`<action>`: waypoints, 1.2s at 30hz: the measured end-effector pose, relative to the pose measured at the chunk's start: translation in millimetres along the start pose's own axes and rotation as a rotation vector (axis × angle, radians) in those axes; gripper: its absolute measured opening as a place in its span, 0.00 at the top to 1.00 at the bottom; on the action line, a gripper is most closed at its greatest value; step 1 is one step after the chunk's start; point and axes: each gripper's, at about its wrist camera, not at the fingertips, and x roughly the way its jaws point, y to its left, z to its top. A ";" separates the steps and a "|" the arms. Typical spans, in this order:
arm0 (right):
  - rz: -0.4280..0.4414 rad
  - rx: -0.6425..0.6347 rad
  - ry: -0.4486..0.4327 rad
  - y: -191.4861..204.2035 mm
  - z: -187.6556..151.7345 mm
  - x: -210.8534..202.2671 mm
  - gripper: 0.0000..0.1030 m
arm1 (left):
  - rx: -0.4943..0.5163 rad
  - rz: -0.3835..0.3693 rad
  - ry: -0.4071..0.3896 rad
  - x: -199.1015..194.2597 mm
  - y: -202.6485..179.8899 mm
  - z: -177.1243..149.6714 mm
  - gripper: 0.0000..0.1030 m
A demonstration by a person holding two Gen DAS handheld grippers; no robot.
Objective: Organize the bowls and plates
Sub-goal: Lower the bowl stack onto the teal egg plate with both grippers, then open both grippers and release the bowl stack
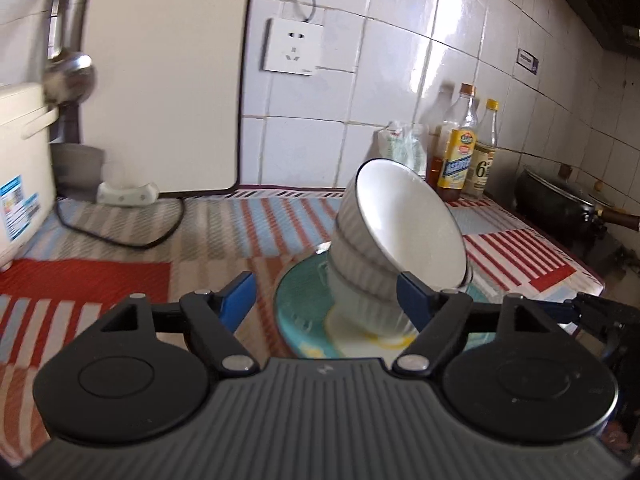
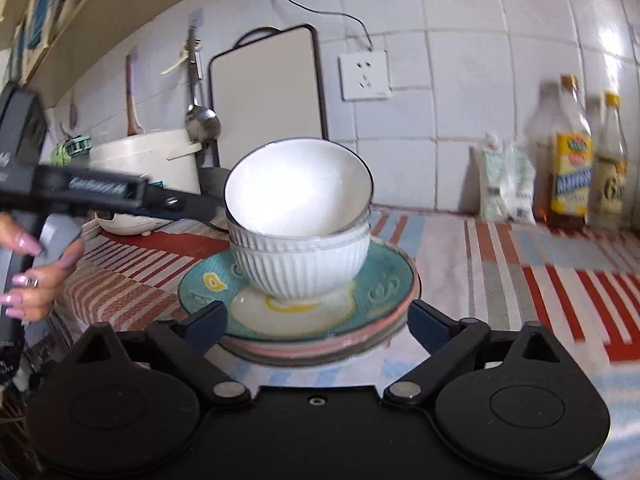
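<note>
Left wrist view: my left tool (image 1: 326, 300) stands open, holding nothing; its fingers flank the nested white ribbed bowls (image 1: 384, 248), which lean on the teal plate (image 1: 298, 300) on the striped counter (image 1: 120, 248). I would square the stack before gripping.

Right wrist view: my right tool (image 2: 318, 322) gapes wide and empty, its fingers either side of the plate stack's (image 2: 320, 344) near rim. The top bowl (image 2: 298, 184) sits tilted, so I judge any lift must stay level and slow.
</note>
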 end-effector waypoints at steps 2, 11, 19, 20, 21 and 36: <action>0.013 0.049 0.024 -3.1 -3.7 0.2 0.19 | -0.004 -0.020 -0.004 -6.3 0.6 -6.1 0.27; 0.044 0.227 0.068 -12.7 -4.0 6.5 0.45 | -0.058 -0.029 0.110 7.2 1.7 -28.2 0.70; 0.069 0.355 0.086 -25.3 -8.3 16.0 0.58 | -0.054 0.027 0.046 11.1 -3.2 -43.4 0.76; 0.069 0.358 0.083 -25.7 -8.6 16.7 0.59 | -0.053 0.030 0.043 12.1 -3.7 -44.4 0.76; 0.067 0.357 0.079 -25.6 -9.1 17.5 0.60 | -0.052 0.033 0.045 13.9 -4.0 -44.6 0.76; 0.037 0.254 0.054 -22.9 -10.4 15.4 0.75 | 0.027 0.018 0.042 27.3 -24.5 -42.6 0.79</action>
